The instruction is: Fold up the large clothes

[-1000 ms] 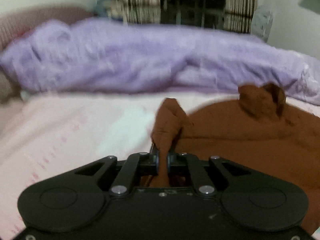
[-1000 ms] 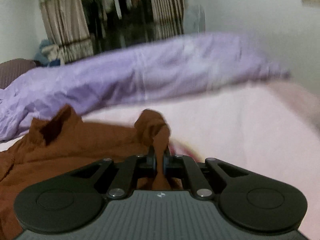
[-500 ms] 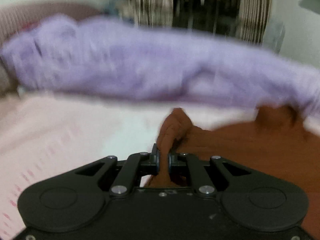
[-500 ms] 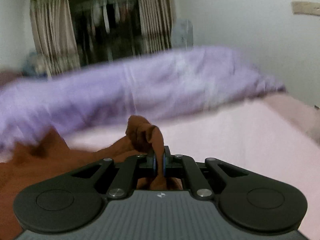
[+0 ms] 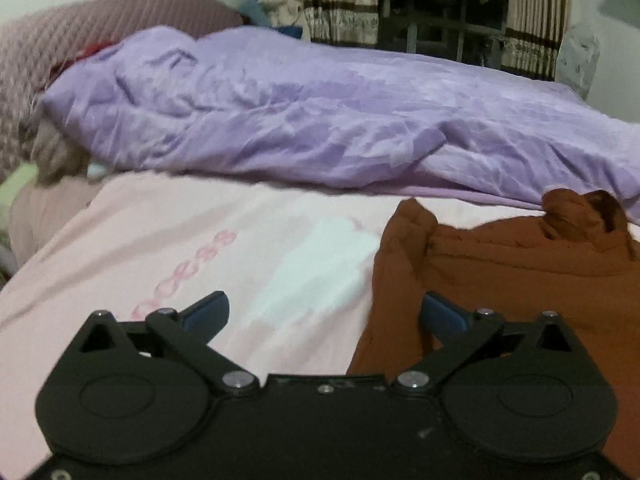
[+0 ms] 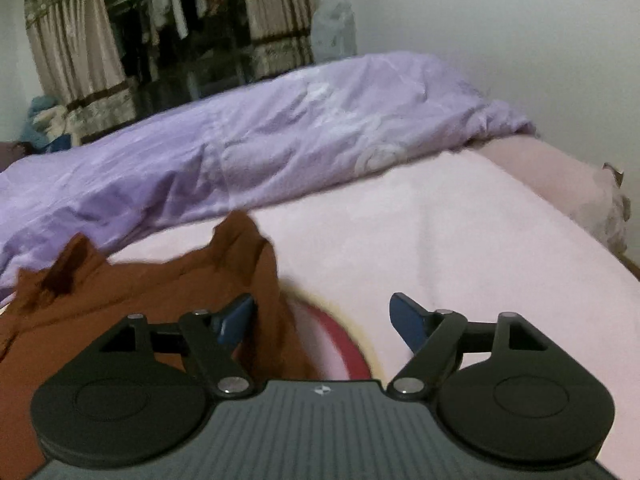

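Note:
A rust-brown garment (image 5: pixel 500 272) lies on the pink bed sheet (image 5: pixel 180 240), its left edge just inside my left gripper (image 5: pixel 326 314), which is open and holds nothing. The garment's collar (image 5: pixel 580 212) stands up at the far side. In the right wrist view the same garment (image 6: pixel 120 300) lies at the left, its right corner (image 6: pixel 248 240) peaked up in front of the left finger. My right gripper (image 6: pixel 324 318) is open and empty above the sheet (image 6: pixel 440 240).
A rumpled lilac duvet (image 5: pixel 320 120) runs across the far side of the bed, also in the right wrist view (image 6: pixel 240 132). A mauve headboard (image 5: pixel 60 40) is at far left. The bed's right edge (image 6: pixel 580 192) drops off. Curtains and a wardrobe stand behind.
Both grippers were shut on bunched corners of the brown garment; both have now opened and let go, and the garment lies on the sheet.

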Demonstrator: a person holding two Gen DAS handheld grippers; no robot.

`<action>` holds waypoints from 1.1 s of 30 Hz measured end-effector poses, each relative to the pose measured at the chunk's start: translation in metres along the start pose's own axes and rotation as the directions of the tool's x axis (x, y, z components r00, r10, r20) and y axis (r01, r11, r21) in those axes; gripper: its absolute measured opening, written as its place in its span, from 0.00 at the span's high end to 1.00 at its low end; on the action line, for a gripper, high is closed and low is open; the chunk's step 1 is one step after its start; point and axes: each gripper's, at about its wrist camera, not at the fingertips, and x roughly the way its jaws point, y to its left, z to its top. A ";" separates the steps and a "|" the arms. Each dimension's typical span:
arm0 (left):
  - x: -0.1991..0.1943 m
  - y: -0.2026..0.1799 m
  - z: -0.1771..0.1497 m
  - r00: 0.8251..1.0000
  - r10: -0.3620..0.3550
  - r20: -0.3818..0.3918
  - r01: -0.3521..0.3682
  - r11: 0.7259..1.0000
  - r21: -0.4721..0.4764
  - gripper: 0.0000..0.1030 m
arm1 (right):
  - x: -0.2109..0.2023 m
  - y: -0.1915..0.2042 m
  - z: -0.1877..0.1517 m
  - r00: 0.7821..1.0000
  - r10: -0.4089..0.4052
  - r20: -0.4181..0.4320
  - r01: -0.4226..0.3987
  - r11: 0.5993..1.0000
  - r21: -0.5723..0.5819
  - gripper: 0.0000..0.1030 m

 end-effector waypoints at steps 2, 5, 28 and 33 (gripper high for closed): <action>-0.027 0.008 -0.011 1.000 -0.015 -0.010 0.015 1.000 -0.004 0.00 | -0.010 0.001 -0.003 0.999 0.036 -0.034 -0.036 0.999 -0.002 0.12; -0.050 0.013 -0.028 0.998 -0.065 -0.028 0.065 0.998 0.000 0.00 | -0.030 0.004 -0.012 0.999 0.042 -0.029 -0.043 0.999 -0.020 0.11; -0.007 -0.013 -0.071 0.935 -0.312 -0.170 0.301 0.950 -0.089 0.17 | 0.000 0.007 -0.050 0.961 0.231 -0.150 -0.235 0.972 -0.006 0.55; -0.036 -0.015 -0.062 0.939 -0.333 -0.088 0.324 0.941 -0.099 0.71 | -0.016 0.022 -0.043 0.969 0.209 -0.130 -0.214 0.976 -0.026 0.70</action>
